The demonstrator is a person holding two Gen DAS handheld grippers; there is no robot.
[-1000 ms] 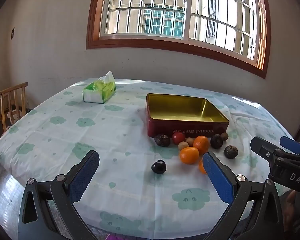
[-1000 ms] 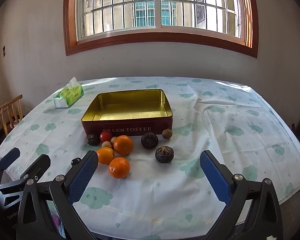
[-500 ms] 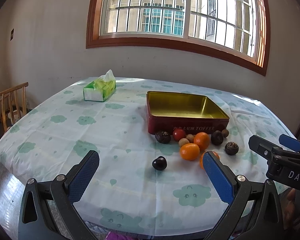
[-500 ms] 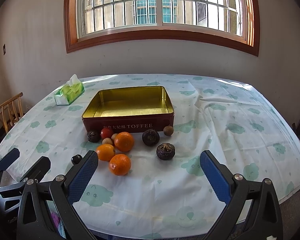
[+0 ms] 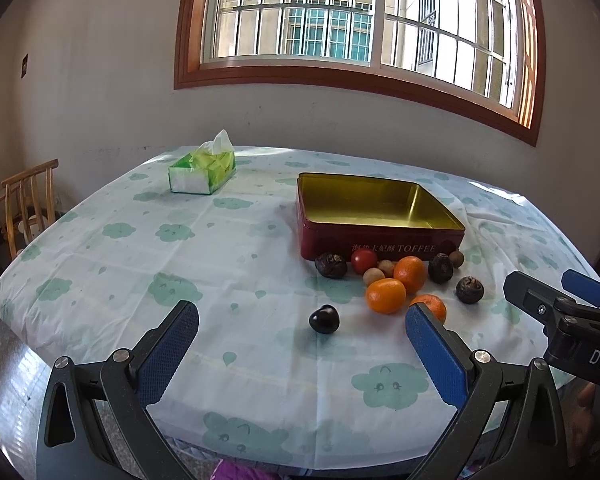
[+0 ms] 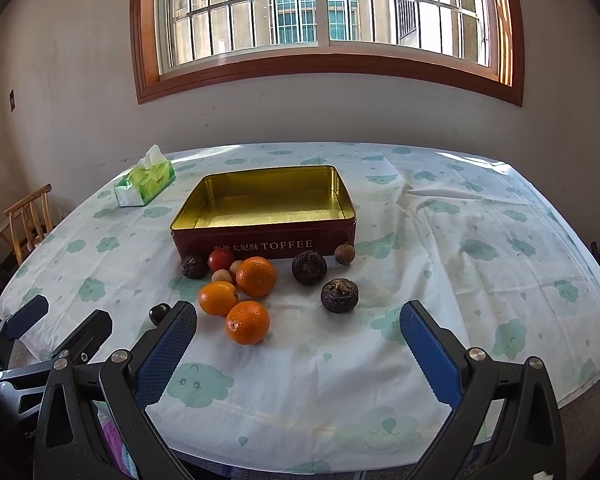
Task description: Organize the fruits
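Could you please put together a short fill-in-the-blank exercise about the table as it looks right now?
1. The word printed on the red tin is ____.
2. The number of oranges on the tablecloth is ____.
3. The inside of the tin holds ____ fruit.
4. Both the left gripper and the right gripper have their jaws ____.

Missing words: TOFFEE; three; no; open

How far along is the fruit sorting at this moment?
Nothing looks done: the toffee tin is empty. Nothing is in hand either; the left gripper and right gripper hover with jaws open. Left to do: the oranges, the dark fruits and the red fruit all lie on the tablecloth.
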